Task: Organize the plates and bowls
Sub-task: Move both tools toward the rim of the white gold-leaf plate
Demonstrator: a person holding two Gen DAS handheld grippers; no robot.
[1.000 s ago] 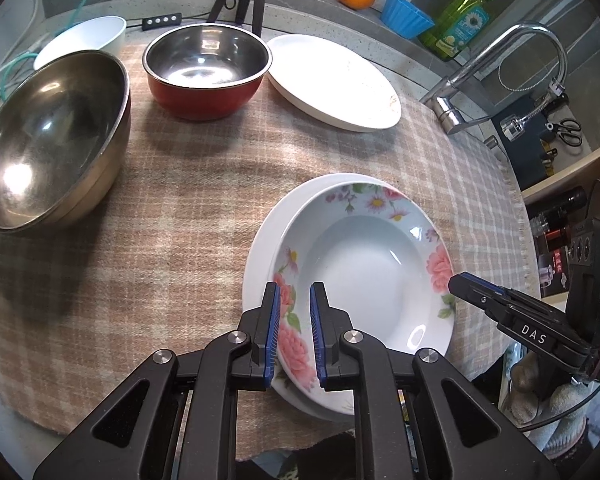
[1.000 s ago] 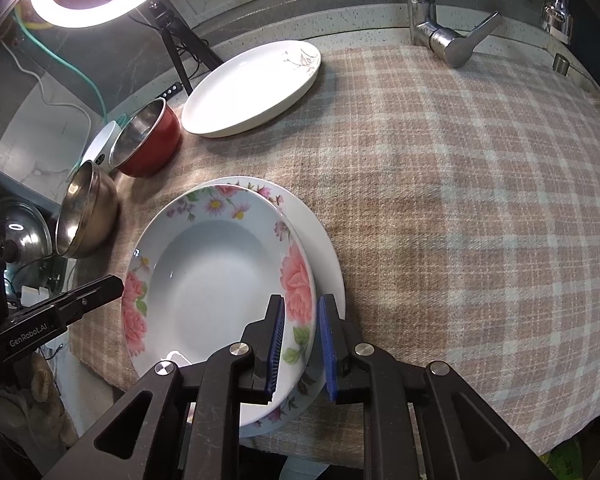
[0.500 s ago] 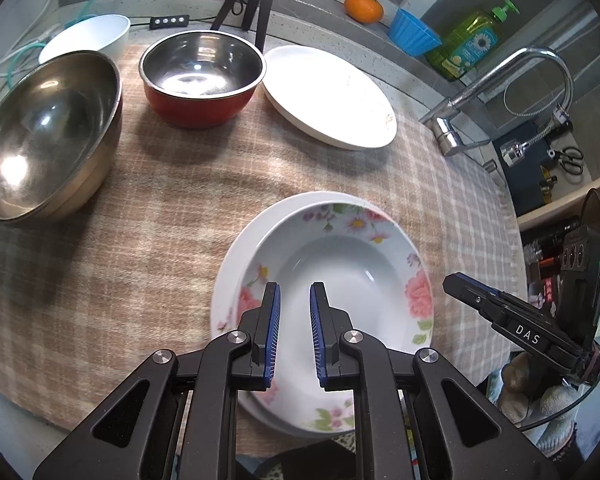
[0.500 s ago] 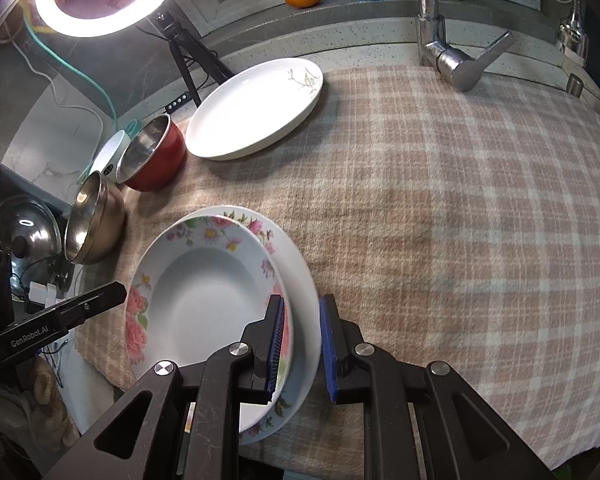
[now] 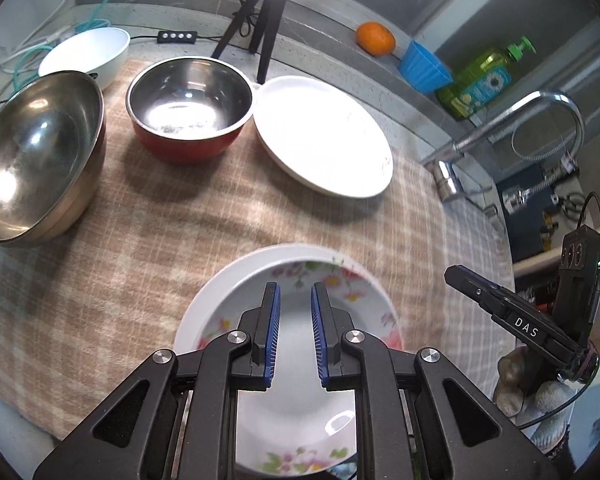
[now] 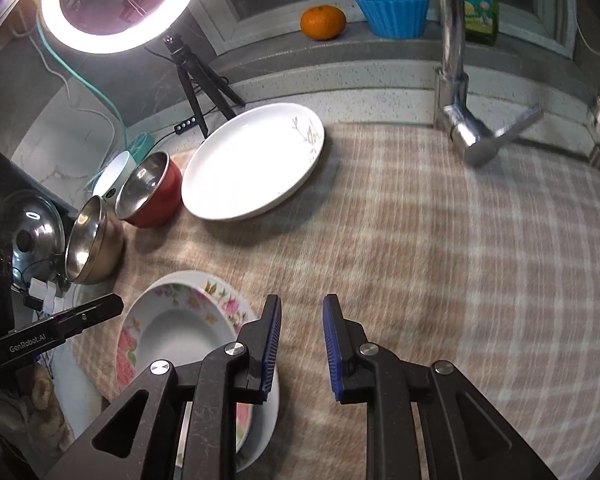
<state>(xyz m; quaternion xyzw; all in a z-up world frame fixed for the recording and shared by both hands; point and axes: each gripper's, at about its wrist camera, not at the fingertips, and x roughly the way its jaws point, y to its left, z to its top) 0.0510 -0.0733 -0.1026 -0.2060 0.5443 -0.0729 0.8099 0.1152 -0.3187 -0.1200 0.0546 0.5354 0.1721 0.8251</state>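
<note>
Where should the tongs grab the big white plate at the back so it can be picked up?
Probably its thin raised rim, from the near side facing the tongs. The white plate lies flat on the checked cloth, so only the rim fits between the fingers. The red bowl crowds its left edge.

Floral-rimmed deep white plate (image 5: 340,280) stacked on plain white plate (image 5: 220,292), 6 o'clock; large white plate (image 5: 320,136), red steel-lined bowl (image 5: 188,108), brass-toned metal bowl (image 5: 36,152), white bowl (image 5: 88,52) spanning 1 to 10 o'clock.
</note>
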